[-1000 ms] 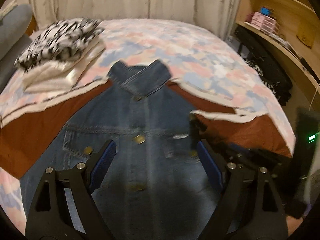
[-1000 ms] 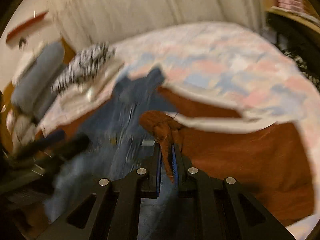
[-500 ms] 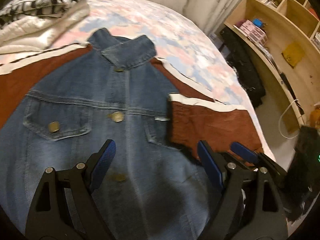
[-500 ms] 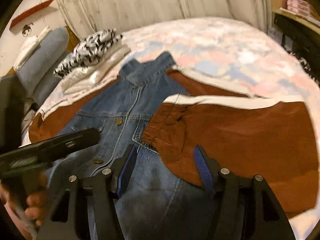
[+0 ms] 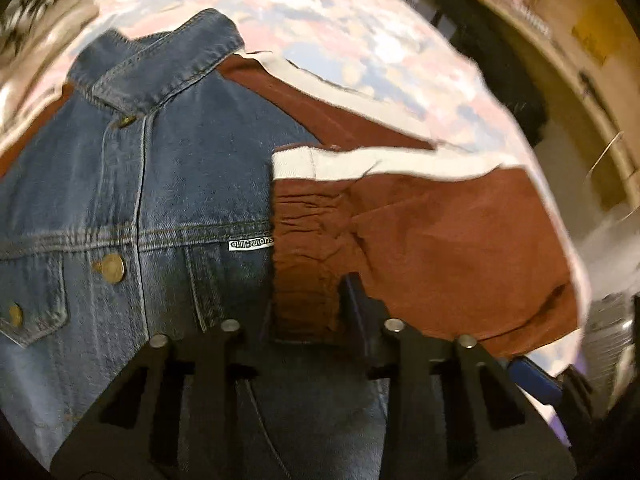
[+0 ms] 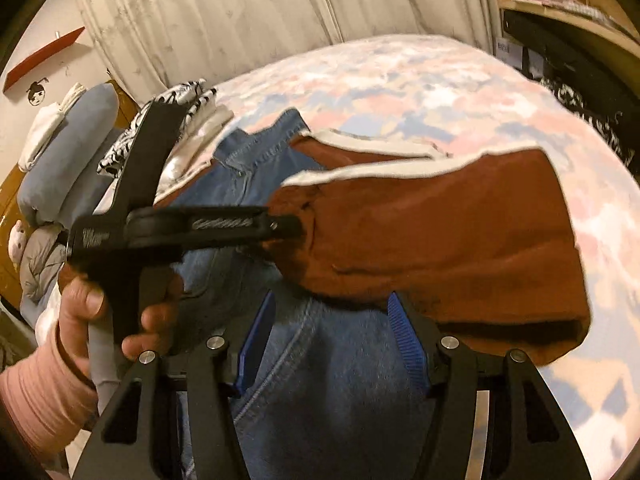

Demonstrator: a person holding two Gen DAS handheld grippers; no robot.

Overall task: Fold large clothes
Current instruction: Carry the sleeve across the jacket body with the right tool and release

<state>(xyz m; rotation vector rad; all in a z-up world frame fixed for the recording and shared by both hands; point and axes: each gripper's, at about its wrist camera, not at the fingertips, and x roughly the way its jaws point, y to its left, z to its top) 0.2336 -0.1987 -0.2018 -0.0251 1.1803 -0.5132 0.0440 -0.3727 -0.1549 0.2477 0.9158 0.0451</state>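
A blue denim jacket (image 5: 160, 200) with rust-brown sleeves lies face up and buttoned on the bed. One brown sleeve (image 5: 440, 248) is folded in across the chest, its cream-trimmed edge on top. My left gripper (image 5: 306, 312) points steeply down at the sleeve's cuff end. Its jaws are closing and the gathered cuff fills the gap, touching both fingers. In the right wrist view the left gripper (image 6: 296, 227) bites into that sleeve (image 6: 440, 232) from the left. My right gripper (image 6: 332, 344) hangs open over the denim (image 6: 320, 392), just short of the sleeve's near edge, holding nothing.
The patterned pink and blue bedsheet (image 6: 400, 80) stretches beyond the jacket. A folded pile topped by a black-and-white garment (image 6: 192, 96) sits at the far left, grey pillows (image 6: 68, 152) behind it. Wooden shelves (image 5: 560, 40) line the right side. A person's hand (image 6: 88, 312) holds the left gripper.
The right gripper let go of the brown sleeve, opened and drew back. The sleeve now rests across the jacket. The left gripper dropped toward the cuff and narrowed its jaws around it.
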